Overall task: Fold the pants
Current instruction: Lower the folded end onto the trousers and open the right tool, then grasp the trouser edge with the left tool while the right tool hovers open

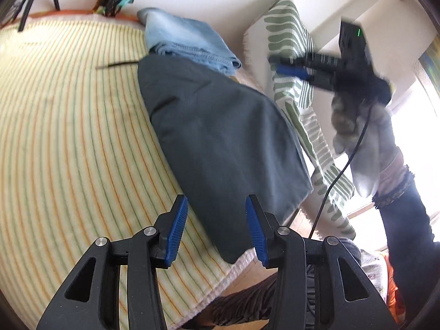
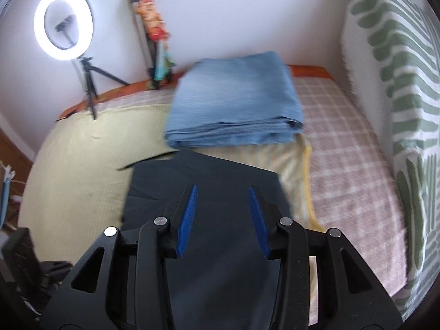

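Observation:
Dark grey folded pants (image 1: 220, 143) lie on the striped yellow bedspread (image 1: 68, 137). My left gripper (image 1: 217, 228) is open and empty, just above the pants' near corner. The right gripper (image 1: 291, 67) shows in the left wrist view, held in a gloved hand in the air beyond the pants, blurred. In the right wrist view the right gripper (image 2: 222, 211) is open and empty, hovering over the dark pants (image 2: 220, 247). A folded light blue pair (image 2: 233, 101) lies behind them; it also shows in the left wrist view (image 1: 187, 44).
A green and white patterned cushion (image 2: 398, 110) stands along the right side. A pink checked blanket (image 2: 343, 165) covers the bed's right part. A ring light on a tripod (image 2: 64, 19) and a rolled bundle (image 2: 154, 27) stand at the back wall.

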`<state>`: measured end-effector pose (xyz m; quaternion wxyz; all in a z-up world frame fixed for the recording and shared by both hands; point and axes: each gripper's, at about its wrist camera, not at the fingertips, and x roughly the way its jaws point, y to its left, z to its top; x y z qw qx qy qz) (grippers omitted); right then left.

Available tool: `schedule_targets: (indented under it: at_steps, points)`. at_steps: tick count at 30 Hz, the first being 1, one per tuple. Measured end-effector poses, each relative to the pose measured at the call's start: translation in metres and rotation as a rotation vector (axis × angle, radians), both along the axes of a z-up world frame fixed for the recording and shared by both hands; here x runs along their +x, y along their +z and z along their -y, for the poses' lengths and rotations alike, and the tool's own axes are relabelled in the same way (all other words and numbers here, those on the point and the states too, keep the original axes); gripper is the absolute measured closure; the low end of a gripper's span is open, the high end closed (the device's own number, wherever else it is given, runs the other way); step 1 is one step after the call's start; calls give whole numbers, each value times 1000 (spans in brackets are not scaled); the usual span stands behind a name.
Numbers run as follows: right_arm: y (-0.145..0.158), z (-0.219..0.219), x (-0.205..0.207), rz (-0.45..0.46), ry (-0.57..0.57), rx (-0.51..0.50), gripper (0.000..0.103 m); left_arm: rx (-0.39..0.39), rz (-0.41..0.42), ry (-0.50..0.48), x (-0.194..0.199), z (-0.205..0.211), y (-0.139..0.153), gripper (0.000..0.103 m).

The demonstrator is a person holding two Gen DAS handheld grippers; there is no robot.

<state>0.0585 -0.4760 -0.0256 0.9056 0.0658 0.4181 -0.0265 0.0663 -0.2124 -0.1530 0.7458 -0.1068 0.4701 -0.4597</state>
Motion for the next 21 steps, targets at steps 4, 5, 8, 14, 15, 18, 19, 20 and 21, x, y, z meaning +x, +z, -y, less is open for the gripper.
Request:
schedule_targets:
  at_steps: [4, 5, 8, 14, 15, 18, 19, 20, 21]
  points:
    - [1, -48, 18, -6, 101, 33, 62, -22, -19, 0, -5, 10, -7, 61]
    - [0, -60, 23, -12, 126, 38, 62, -28, -25, 3, -5, 13, -8, 61]
    - [-8, -94, 37, -31, 192, 26, 62, -33, -34, 13, -7, 12, -10, 61]
    - [-40, -136, 73, -122, 264, 39, 62, -40, -36, 17, -12, 14, -14, 61]
    - [-46, -139, 78, -135, 265, 32, 62, -42, -41, 21, -11, 15, -15, 62]
    - [-66, -145, 95, -185, 251, 8, 62, -53, -52, 36, -9, 16, -19, 66]
    - [-73, -146, 102, -208, 246, 12, 62, -52, -50, 41, -8, 16, -20, 74]
    - [-78, -145, 106, -221, 240, 12, 62, -49, -42, 45, -9, 17, -21, 78]
    - [-85, -145, 112, -239, 232, 13, 62, -48, -38, 46, -9, 18, -21, 83]
